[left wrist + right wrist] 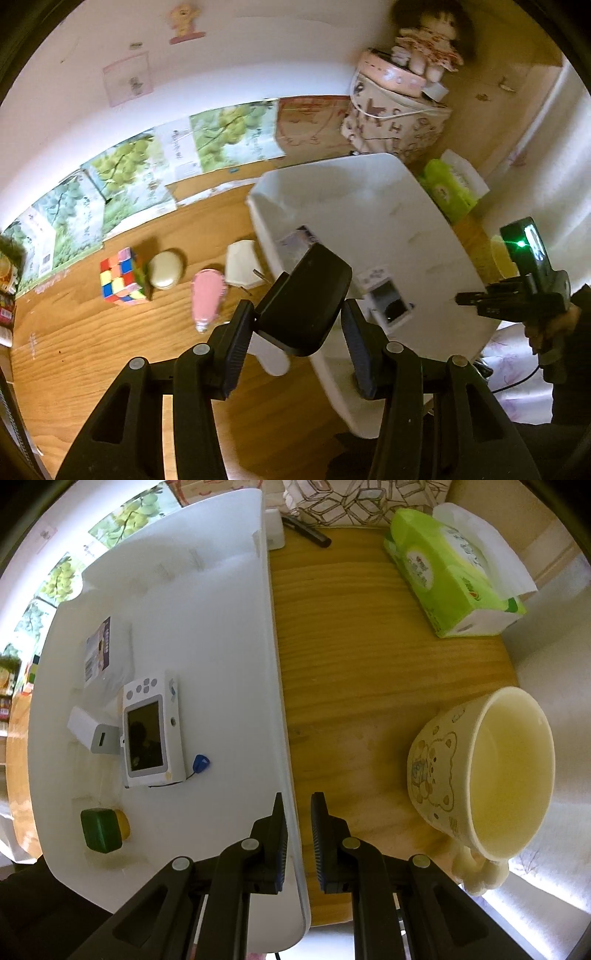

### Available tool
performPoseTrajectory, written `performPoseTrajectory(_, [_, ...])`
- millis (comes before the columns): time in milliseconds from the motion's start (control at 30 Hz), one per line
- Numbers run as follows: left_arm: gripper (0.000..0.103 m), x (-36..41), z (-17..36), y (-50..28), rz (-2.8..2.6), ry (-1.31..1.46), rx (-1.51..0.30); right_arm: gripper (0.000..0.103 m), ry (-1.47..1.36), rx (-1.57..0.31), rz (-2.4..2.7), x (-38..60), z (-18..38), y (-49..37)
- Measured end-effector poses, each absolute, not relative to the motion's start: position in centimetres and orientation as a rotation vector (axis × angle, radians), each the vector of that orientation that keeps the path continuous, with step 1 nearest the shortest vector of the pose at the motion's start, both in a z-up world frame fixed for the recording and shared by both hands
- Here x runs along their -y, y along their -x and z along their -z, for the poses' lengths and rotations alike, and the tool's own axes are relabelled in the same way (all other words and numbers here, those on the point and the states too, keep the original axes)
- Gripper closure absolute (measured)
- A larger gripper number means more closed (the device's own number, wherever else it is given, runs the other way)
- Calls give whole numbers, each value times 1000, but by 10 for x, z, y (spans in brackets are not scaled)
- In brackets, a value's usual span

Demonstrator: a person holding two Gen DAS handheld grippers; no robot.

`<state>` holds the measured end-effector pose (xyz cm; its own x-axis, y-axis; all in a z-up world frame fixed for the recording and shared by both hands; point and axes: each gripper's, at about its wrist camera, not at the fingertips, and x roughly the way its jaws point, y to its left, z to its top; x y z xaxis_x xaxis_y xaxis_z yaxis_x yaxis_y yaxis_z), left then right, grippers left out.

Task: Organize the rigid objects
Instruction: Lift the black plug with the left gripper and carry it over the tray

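Note:
My left gripper (297, 325) holds a black flat case (304, 299) between its fingers, above the near rim of the white bin (373, 206). On the wooden table left of the bin lie a Rubik's cube (120, 277), a cream oval case (166, 269), a pink tube (207, 295) and a white plug adapter (242, 267). My right gripper (297, 819) straddles the white bin's right rim (284, 738), fingers narrowly apart on either side of it. Inside the bin lie a white handheld game console (151, 727), a white charger (88, 734), a small printed box (98, 651) and a green block (101, 829).
A cream bear mug (484, 779) and a green tissue pack (447, 572) sit on the table right of the bin. A doll on a patterned basket (399, 107) stands behind it. Posters line the wall edge (147, 170).

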<state>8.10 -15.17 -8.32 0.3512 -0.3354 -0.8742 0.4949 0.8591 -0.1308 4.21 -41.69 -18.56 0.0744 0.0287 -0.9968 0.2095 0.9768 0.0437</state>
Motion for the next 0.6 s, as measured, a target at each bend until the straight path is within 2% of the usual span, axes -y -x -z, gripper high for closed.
performPoseTrajectory(600, [51,223,120,-49,600,-200,-1218,90,-76,-1510,40,406,187,-48])
